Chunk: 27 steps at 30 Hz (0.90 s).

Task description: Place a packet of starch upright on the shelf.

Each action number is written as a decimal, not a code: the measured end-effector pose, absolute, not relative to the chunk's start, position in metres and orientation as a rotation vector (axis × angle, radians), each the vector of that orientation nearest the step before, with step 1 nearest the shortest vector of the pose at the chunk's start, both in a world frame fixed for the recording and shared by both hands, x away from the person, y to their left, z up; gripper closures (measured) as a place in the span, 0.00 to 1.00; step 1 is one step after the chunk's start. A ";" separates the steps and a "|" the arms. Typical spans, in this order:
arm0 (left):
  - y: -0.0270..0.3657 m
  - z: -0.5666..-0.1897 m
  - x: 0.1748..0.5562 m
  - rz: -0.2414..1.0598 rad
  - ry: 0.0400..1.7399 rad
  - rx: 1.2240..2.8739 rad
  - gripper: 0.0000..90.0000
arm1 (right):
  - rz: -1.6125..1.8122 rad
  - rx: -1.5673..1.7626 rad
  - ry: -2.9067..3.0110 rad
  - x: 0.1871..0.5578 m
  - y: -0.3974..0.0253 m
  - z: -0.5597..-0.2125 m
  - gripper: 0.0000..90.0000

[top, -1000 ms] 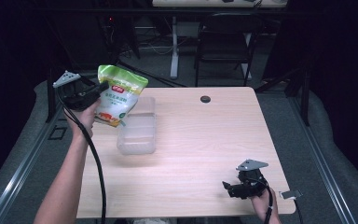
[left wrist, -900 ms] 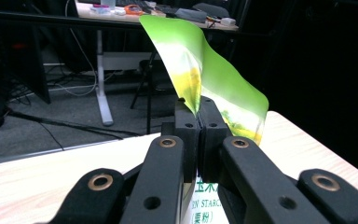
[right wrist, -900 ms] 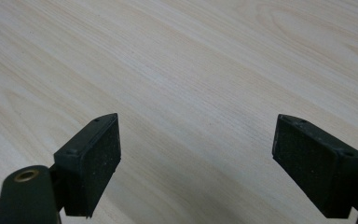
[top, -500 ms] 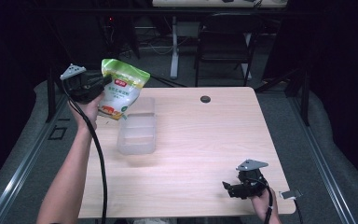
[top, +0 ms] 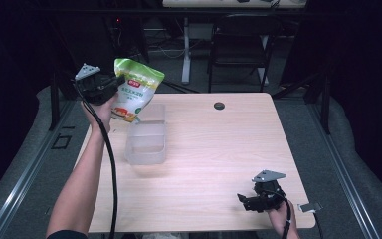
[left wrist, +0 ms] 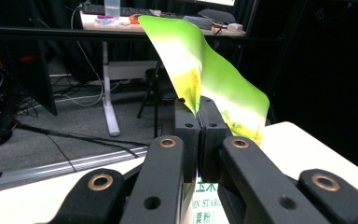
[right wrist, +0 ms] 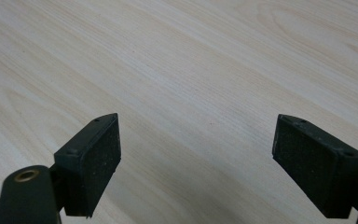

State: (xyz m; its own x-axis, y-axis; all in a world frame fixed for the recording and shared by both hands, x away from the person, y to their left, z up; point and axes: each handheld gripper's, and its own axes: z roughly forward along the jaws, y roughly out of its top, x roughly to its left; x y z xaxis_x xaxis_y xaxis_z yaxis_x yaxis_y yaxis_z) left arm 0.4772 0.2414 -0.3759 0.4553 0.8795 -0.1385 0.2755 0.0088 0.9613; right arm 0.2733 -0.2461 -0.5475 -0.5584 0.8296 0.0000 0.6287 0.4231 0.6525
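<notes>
A green and white starch pouch [top: 135, 91] hangs tilted above the far end of a clear plastic box [top: 146, 138] on the table's left side. My left gripper [top: 113, 84] is shut on the pouch's edge, held up in the air. In the left gripper view the jaws pinch the green pouch [left wrist: 205, 74] between them. Near the table's front right corner my right gripper [top: 242, 199] rests low over the wood, open. In the right gripper view its pads [right wrist: 95, 156] stand wide apart with bare tabletop between them.
The wooden table [top: 219, 164] has a round black cable hole [top: 219, 105] at its far edge. A black chair [top: 236, 50] and a desk leg stand behind the table. A small metal tab [top: 309, 206] lies at the front right corner.
My left gripper has carried the pouch a little to the right and up, so it now tilts over the box's far end. The right gripper has stayed put.
</notes>
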 end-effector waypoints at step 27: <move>0.210 -0.423 0.518 0.588 1.059 1.558 0.99 | 0.887 1.247 2.362 0.273 -0.246 -0.548 0.16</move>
